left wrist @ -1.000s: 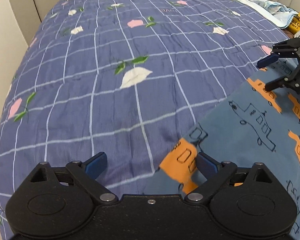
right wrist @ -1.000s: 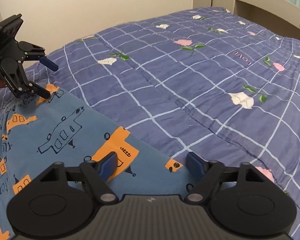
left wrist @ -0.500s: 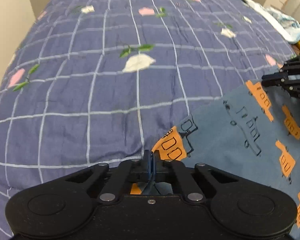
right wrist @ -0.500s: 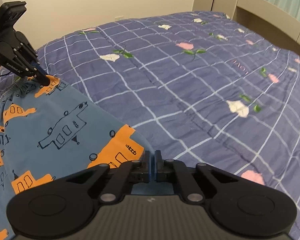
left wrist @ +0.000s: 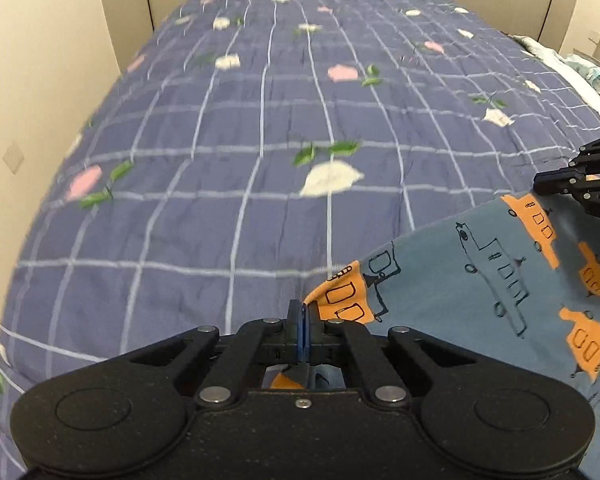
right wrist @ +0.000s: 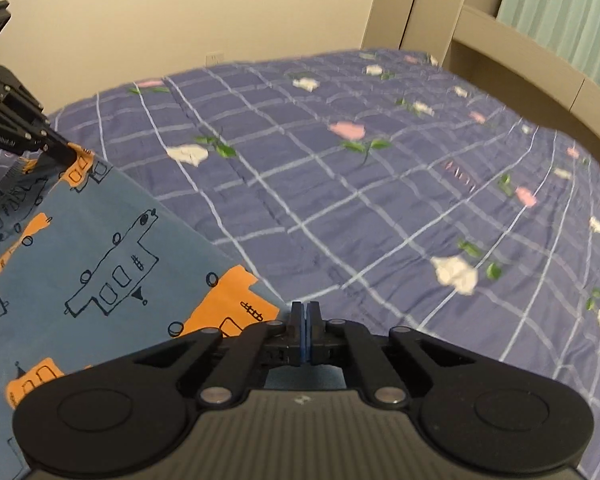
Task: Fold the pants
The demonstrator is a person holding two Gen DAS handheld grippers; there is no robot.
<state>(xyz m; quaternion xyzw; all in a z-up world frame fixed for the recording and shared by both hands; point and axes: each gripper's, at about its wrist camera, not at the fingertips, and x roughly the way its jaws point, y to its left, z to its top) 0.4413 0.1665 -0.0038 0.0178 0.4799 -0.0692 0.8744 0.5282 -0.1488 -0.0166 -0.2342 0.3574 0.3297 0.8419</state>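
Both jaws since closed on blue, orange-printed pants (left wrist: 480, 280).

pants (left wrist: 480, 280): blue, with orange blocks and drawn planes
state: one edge pinched at two corners, stretched between them
place: on the purple checked bed cover (left wrist: 220, 208)

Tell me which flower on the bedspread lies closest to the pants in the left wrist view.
The white flower with green leaves above it, near the middle of the bedspread. It sits just beyond the pants edge; the pink ones lie farther off.
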